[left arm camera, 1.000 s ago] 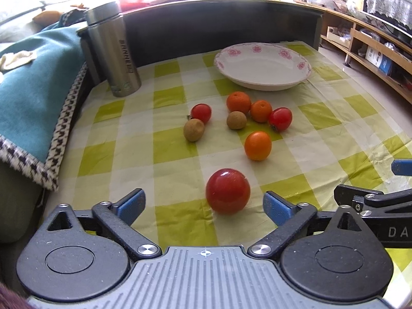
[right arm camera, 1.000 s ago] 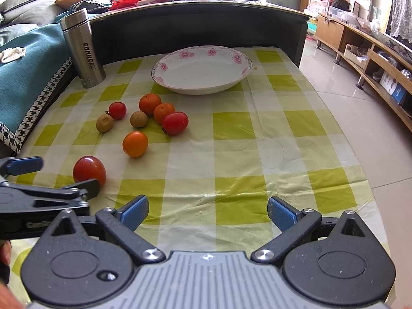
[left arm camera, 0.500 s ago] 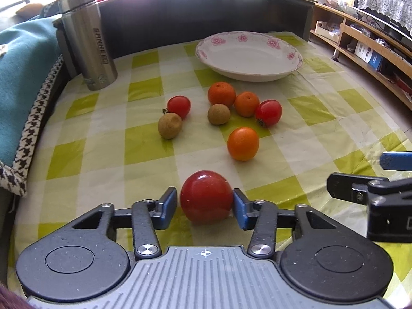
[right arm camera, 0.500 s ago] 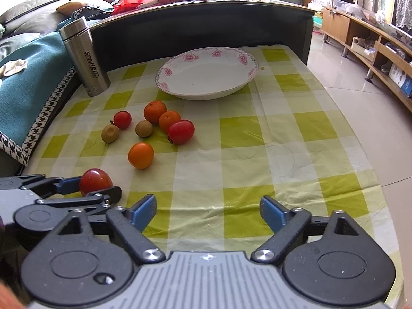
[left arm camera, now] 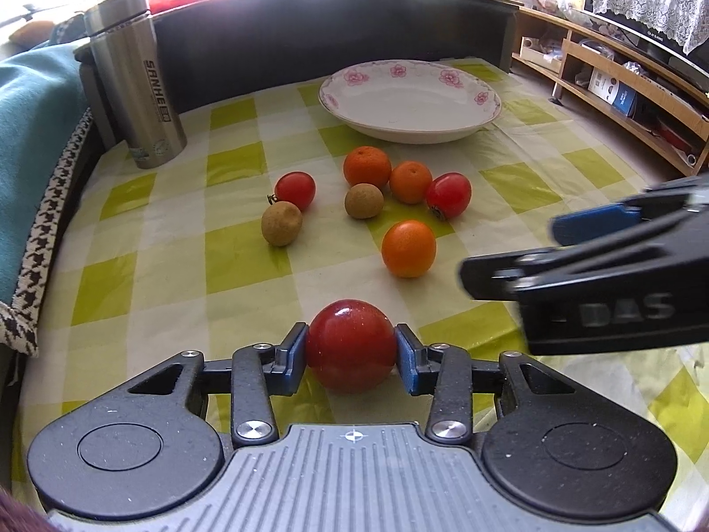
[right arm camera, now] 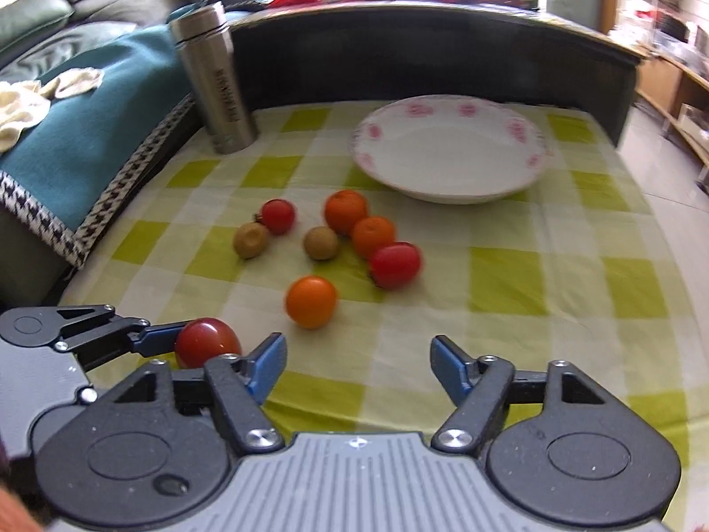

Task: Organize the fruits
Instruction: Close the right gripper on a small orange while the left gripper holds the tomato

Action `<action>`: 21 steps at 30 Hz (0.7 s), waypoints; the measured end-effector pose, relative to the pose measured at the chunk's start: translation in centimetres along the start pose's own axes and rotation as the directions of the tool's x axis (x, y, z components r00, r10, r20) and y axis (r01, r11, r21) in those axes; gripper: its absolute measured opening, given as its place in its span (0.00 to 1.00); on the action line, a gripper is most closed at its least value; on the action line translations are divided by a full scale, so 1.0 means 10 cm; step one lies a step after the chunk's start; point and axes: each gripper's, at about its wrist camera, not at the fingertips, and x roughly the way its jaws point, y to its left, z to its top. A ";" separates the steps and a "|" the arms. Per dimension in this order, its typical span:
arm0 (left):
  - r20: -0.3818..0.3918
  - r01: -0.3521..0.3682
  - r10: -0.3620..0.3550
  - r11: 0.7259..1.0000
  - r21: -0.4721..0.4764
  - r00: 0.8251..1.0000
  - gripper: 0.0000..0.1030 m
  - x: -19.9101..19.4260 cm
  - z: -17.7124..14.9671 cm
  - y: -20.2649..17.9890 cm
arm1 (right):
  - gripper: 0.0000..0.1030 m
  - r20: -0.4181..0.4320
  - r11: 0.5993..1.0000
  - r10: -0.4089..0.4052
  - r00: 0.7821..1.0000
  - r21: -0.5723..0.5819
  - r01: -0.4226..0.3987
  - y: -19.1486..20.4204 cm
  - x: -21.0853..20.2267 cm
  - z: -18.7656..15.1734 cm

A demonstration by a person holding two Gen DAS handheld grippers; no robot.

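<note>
My left gripper (left arm camera: 351, 357) is shut on a large red tomato (left arm camera: 351, 346) near the table's front edge; the same tomato (right arm camera: 207, 342) shows at lower left in the right wrist view. My right gripper (right arm camera: 356, 365) stands open, nothing between its fingers, with an orange fruit (right arm camera: 311, 302) just ahead of its left finger. On the checked cloth lie that orange fruit (left arm camera: 408, 248), two more oranges (left arm camera: 367, 167), two small red tomatoes (left arm camera: 448, 195) and two brown round fruits (left arm camera: 282, 223). An empty white plate with pink flowers (left arm camera: 410, 102) sits at the back.
A steel flask (left arm camera: 135, 80) stands at the back left beside a teal blanket (left arm camera: 31, 133). A dark raised wall (left arm camera: 336, 40) closes the table's far side. The right gripper's body (left arm camera: 611, 275) hangs at the right of the left view. Shelves (left arm camera: 620, 102) stand to the right.
My left gripper closed on the large red tomato, which stood free between open fingers a second ago. The right gripper has swung left and forward toward the fruit cluster.
</note>
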 end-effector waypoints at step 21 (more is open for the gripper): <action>-0.001 0.004 -0.004 1.000 0.016 1.000 0.48 0.01 -0.02 0.02 | 0.37 -0.032 0.996 0.054 0.998 -0.066 -0.056 0.11 0.36 0.16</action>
